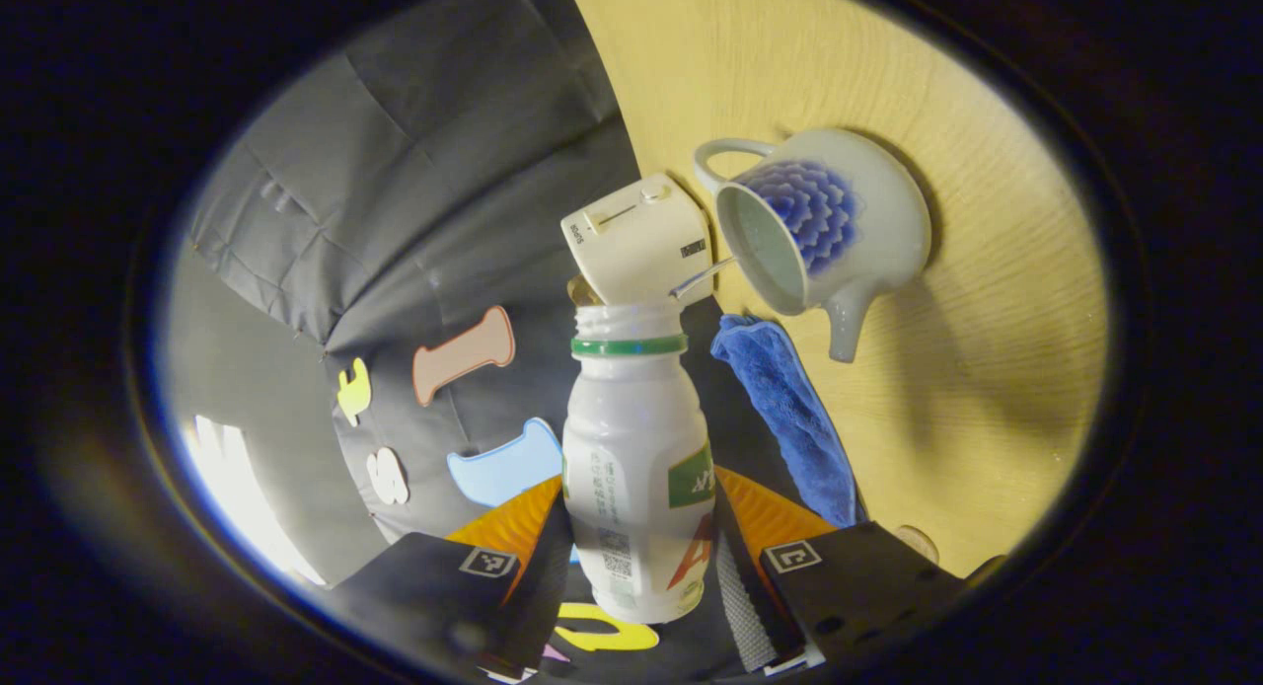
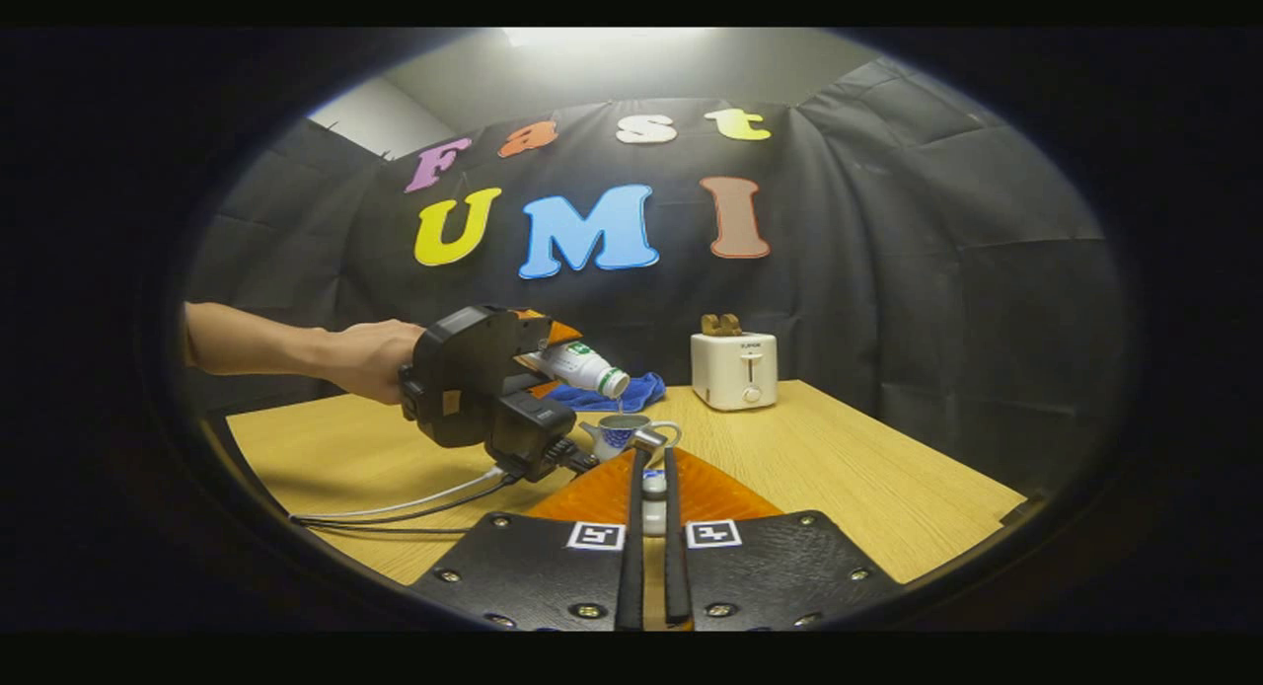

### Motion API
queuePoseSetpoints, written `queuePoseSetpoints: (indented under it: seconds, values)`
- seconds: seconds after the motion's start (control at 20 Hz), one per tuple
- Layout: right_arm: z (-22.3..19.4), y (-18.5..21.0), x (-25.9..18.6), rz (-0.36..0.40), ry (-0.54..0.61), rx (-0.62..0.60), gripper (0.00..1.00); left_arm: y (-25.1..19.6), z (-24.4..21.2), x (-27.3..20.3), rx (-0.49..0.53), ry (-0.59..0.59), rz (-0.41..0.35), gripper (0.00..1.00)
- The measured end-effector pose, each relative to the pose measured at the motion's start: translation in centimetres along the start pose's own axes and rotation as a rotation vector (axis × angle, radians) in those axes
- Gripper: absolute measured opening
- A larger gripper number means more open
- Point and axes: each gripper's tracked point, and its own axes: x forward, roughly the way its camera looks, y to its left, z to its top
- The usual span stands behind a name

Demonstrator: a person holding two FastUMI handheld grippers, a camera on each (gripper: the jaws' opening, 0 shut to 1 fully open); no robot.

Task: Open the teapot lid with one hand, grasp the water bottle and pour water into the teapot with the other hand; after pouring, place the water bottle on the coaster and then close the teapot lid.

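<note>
1. One water bottle [image 1: 636, 468] sits clamped between the two fingers of the left gripper [image 1: 636, 557], which press on its lower body from both sides; its cap is off and its open mouth points away from the camera, toward the teapot.
2. In the right gripper view, the right gripper [image 2: 652, 497] has its fingers pressed nearly together on one small teapot lid [image 2: 653, 497], held just in front of the teapot.
3. One teapot [image 2: 622, 434] stands on the wooden table [image 2: 839, 468], lid off. The bottle [image 2: 582, 367] is tipped mouth-down just above it, with a thin stream of water [image 2: 619, 406] falling to the pot's opening.
4. One hand [image 2: 370, 359] holds the left gripper [image 2: 538, 364], to the left of the teapot; cables [image 2: 414, 507] trail from it across the table.
5. One blue cloth [image 2: 607, 397] lies just behind the teapot, under the bottle.
6. One white toaster [image 2: 734, 369] stands behind and to the right of the teapot, near the table's far edge, with something brown in its slots.
7. In the left gripper view, a small round thing [image 1: 918, 542] lies on the table near the cloth [image 1: 789, 418]; what it is, I cannot tell.
</note>
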Motion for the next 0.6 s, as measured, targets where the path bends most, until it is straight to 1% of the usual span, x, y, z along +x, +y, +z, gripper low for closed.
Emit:
queuePoseSetpoints:
  seconds: [0.05, 0.1, 0.35, 0.4, 0.45, 0.6]
  values:
    - [0.07, 0.07, 0.0, 0.002, 0.0, 0.001, 0.08, -0.01, -0.01, 0.0, 0.001, 0.001, -0.002, 0.7]
    - [-0.01, 0.09, 0.06, 0.002, 0.001, -0.001, 0.08, 0.02, 0.02, 0.01, 0.002, 0.001, -0.003, 0.76]
    - [0.25, 0.09, -0.2, 0.001, -0.003, -0.003, 0.08, 0.2, 0.1, -0.01, 0.003, 0.0, 0.001, 0.76]
    - [0.19, 0.11, -0.11, 0.001, -0.003, -0.003, 0.08, 0.19, 0.09, 0.03, 0.007, 0.001, 0.002, 0.82]
    - [0.21, 0.1, -0.08, 0.001, -0.003, -0.003, 0.08, 0.24, 0.07, -0.05, 0.008, 0.001, 0.003, 0.76]
    - [0.24, 0.02, -0.2, 0.001, -0.002, -0.002, 0.08, 0.2, 0.04, 0.02, 0.003, -0.001, 0.002, 0.76]
